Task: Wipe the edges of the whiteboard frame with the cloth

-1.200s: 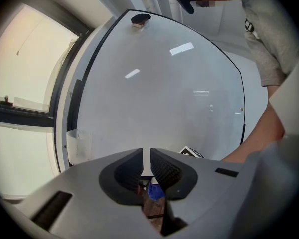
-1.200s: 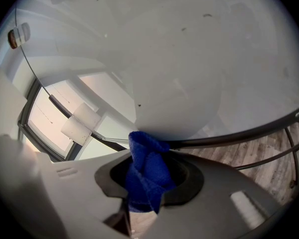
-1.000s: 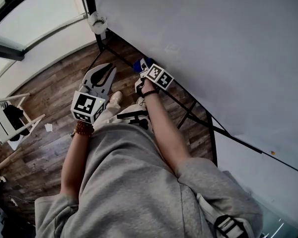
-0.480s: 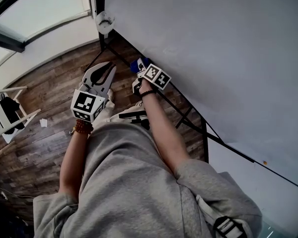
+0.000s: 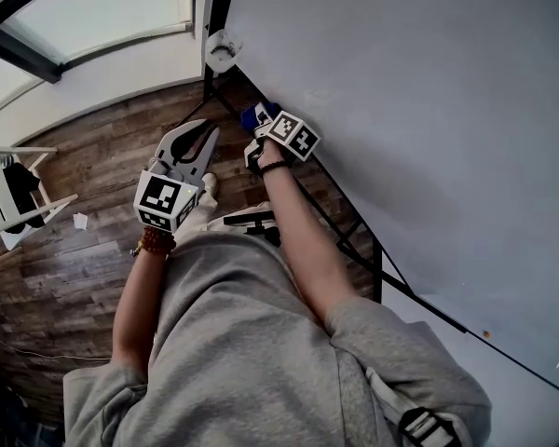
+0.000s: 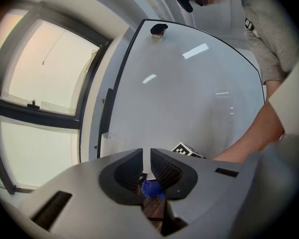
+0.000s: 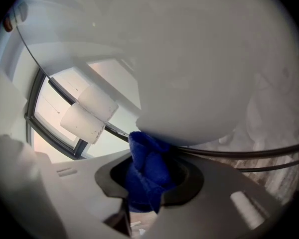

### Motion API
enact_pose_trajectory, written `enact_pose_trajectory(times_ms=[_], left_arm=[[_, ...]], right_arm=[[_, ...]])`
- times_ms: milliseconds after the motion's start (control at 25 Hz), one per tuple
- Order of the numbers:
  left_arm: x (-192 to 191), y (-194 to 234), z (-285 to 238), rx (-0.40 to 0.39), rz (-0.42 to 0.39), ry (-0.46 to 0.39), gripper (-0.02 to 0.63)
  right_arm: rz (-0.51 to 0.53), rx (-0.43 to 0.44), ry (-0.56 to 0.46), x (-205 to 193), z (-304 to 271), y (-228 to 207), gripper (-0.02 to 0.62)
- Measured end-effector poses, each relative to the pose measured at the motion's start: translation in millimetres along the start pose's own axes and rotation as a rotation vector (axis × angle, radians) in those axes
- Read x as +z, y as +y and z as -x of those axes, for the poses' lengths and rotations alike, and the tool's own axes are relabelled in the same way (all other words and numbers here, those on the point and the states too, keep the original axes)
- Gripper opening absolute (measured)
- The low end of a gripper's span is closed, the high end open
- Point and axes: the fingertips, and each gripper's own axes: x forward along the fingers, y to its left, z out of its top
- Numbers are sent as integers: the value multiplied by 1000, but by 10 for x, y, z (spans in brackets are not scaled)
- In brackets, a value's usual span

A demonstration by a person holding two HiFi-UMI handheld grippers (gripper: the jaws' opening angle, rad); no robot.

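Head view from above, read from the left of the frame. A white chair (image 5: 9,198) stood at the far left on the wood floor (image 5: 84,259).

Left of centre, my left gripper (image 5: 202,127) hung over the floor, well apart from the board. Its jaws were almost together, with only a thin slit between the ribbed pads. I held nothing in it; the speck of blue behind the slit in the left gripper view was the cloth, further off.

Just right of centre, my right gripper (image 5: 260,125) was clamped tight on the blue cloth (image 5: 256,115). In the right gripper view the cloth filled the space between the jaws and bulged out past them in a bunched wad. The top of the wad pressed against the dark frame (image 7: 229,152), just below the board's face.

The whiteboard (image 5: 401,110) filled the upper right of the frame, its lower edge slanting down to the right.

I judged the cloth soft, light and easily squashed, likely to fold over or drag out of the jaws if I pushed hard along the edge. The hold looked right to me: gripped low on the bundle, with enough free cloth beyond the tips to wrap the frame. The frame looked stiff and narrow, so steady, light pressure should have done.
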Motion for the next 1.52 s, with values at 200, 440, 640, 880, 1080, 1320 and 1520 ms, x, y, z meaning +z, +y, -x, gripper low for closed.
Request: enact_pose_trajectory(times_ms=[200,440,640,880,1080,1320,1520], left_arm=[[-20,108,60,30,11,8,52],[-53,161,90,44,16,28,52],[-55,253,120,62,16,25,52],[-83,378,168,84,27,15,52],[-93,483,194,94,34,23,52],[-69,582,169,101,38,14,52],[-67,658,172,102,37,-6,52]], right_arm=[[-3,7,1,-10,-122,62,121],[-8,21,39,-39,-286,164,121],[-12,27,49,-49,-402,233,121],[-8,42,44,-41,-552,401,121],[8,33,37,-55,-684,538,121],[15,29,44,-67,-848,697,123],[20,36,52,-85,-930,785,123]])
